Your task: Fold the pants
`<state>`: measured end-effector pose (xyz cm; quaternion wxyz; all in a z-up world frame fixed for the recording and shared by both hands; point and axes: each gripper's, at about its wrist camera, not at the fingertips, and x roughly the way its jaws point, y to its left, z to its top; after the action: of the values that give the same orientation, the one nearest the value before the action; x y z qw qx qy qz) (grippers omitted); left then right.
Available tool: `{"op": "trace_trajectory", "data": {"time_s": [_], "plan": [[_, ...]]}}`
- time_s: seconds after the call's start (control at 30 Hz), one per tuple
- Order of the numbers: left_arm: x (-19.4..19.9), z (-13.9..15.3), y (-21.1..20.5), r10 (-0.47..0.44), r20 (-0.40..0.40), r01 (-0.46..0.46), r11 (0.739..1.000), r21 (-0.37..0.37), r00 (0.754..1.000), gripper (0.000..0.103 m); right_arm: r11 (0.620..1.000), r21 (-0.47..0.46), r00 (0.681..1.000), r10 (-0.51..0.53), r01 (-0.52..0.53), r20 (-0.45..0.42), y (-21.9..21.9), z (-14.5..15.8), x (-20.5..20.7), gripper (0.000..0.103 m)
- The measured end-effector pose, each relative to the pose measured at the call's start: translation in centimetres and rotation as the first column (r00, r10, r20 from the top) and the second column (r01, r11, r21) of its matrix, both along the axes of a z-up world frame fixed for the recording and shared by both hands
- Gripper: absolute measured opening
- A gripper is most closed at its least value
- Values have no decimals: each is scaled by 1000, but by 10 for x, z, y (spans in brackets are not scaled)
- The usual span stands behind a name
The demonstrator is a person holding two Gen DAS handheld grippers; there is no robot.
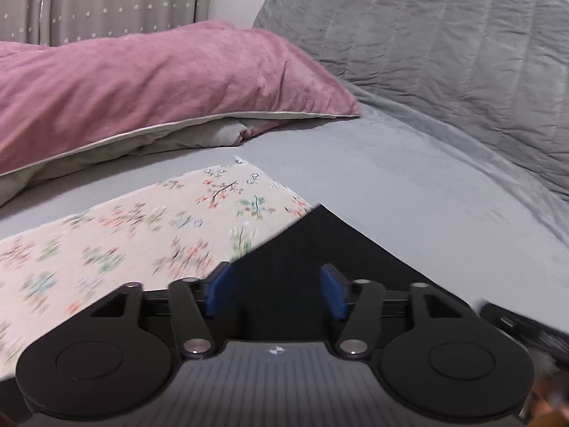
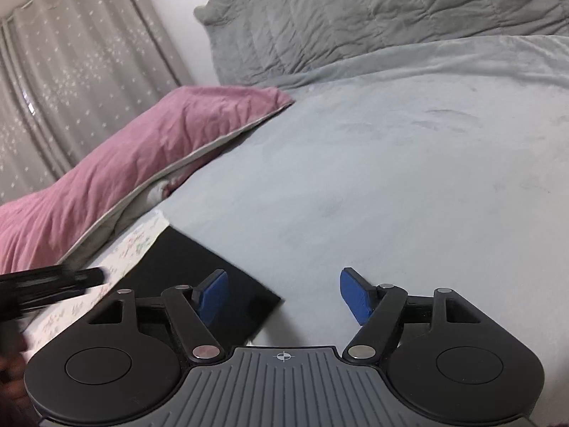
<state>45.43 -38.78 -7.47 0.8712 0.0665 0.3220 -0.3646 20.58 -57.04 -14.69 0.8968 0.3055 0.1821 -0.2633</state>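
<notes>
- Left gripper point(image 1: 275, 290): blue pads point(image 1: 217, 291) stand well apart, jaws wide; nothing pinched that I can see.
- Black pants point(image 1: 302, 249) fill the gap between the left jaws and run on toward 12 o'clock, ending in a pointed corner just past the fingertips. Whether the pads touch the cloth: cannot tell, dark on dark.
- Floral cloth point(image 1: 124, 235) lies flat at 10 o'clock of the left gripper, its edge tucked under the pants' left edge; print is motion-blurred.
- Pink pillow point(image 1: 160, 85) further out at 11 o'clock, lying on the light grey bedsheet point(image 1: 409, 192). Quilted grey blanket point(image 1: 444, 35) at 1 o'clock, bunched up against the wall. Starred curtain point(image 1: 106, 0) at 11 o'clock, behind the pillow.
- Right gripper point(image 2: 284, 295): jaws wide open, holding nothing; the right pad point(image 2: 355, 297) sits over bare sheet.
- In the right wrist view, the pants point(image 2: 199, 267) lie at 10 to 11 o'clock of the gripper; one corner reaches into the jaw gap beside the left pad, and the rest of the gap shows bedsheet point(image 2: 391, 178).
- Left gripper's black body point(image 2: 46, 284) shows blurred at 9 o'clock, over the floral cloth point(image 2: 138, 242).
- Pillow point(image 2: 124, 167) at 10 o'clock, blanket point(image 2: 355, 10) at 12 to 1 o'clock, curtain point(image 2: 71, 71) at 11 o'clock.
</notes>
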Motion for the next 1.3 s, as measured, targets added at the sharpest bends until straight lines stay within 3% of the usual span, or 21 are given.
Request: {"op": "trace_trajectory", "data": {"time_s": [0.2,0.27,0.47,0.6,0.83,1.03,1.3], "plan": [[-57,35,73,36,-59,-35,999,27,998,98,985,1,983,172,-173,-65,30,29,-4,72],[-76,48,100,57,-62,-55,998,35,996,101,975,-18,972,220,-222,-76,46,44,-11,81],[-135,99,187,171,-22,-170,985,39,985,103,949,-68,949,301,-308,-88,85,95,-47,87],[-167,130,243,231,34,-233,968,91,972,103,935,-73,935,339,-348,-106,104,123,-63,91],[-199,154,343,358,92,-368,917,156,929,103,904,-124,905,383,-408,-187,153,151,-76,94],[-209,152,431,450,103,-462,870,175,887,103,860,-180,873,439,-477,-213,203,164,-70,97],[-251,111,544,617,39,-609,763,217,786,103,771,-172,780,556,-613,-286,280,150,-69,98]]}}
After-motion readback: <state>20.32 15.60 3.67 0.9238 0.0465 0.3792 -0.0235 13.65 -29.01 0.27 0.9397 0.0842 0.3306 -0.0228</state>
